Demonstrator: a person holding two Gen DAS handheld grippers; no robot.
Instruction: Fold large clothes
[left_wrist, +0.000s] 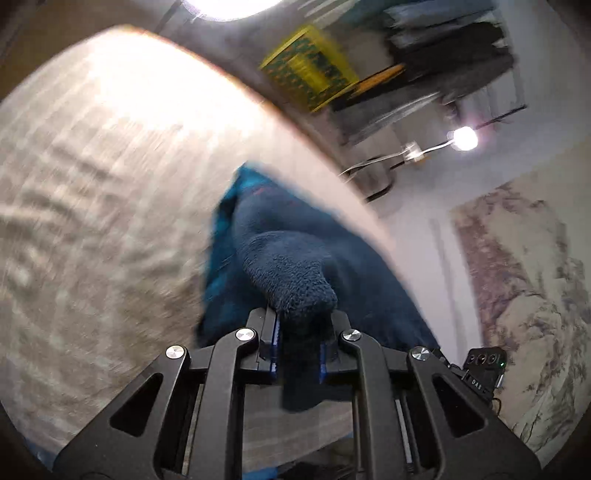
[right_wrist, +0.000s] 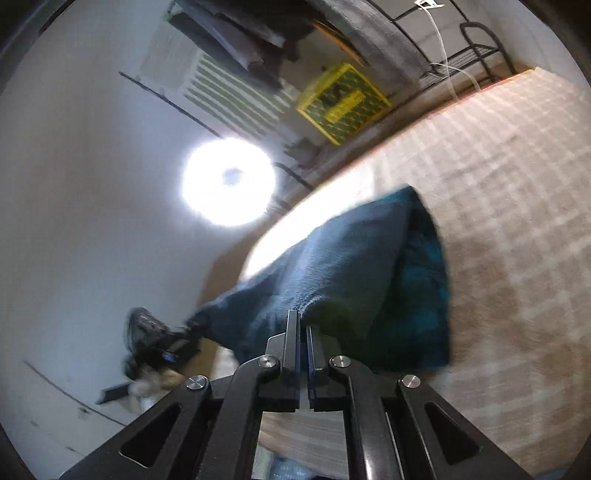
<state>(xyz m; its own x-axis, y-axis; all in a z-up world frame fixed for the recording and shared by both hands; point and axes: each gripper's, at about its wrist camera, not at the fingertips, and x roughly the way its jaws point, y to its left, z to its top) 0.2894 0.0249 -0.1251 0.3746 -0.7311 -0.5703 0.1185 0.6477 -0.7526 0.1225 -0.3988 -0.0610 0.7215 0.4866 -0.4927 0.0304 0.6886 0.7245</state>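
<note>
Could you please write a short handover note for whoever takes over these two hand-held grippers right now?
Left hand-held gripper: shut on a bunched fold of the dark blue fleece garment.
Right hand-held gripper: shut on a thin edge of the same garment.
The garment is lifted at both held points, and its far end lies on the beige textured surface, close to that surface's edge.
Done: both grips are taken.
Left: no finished fold is visible; lay the held edge over and flatten it.
</note>
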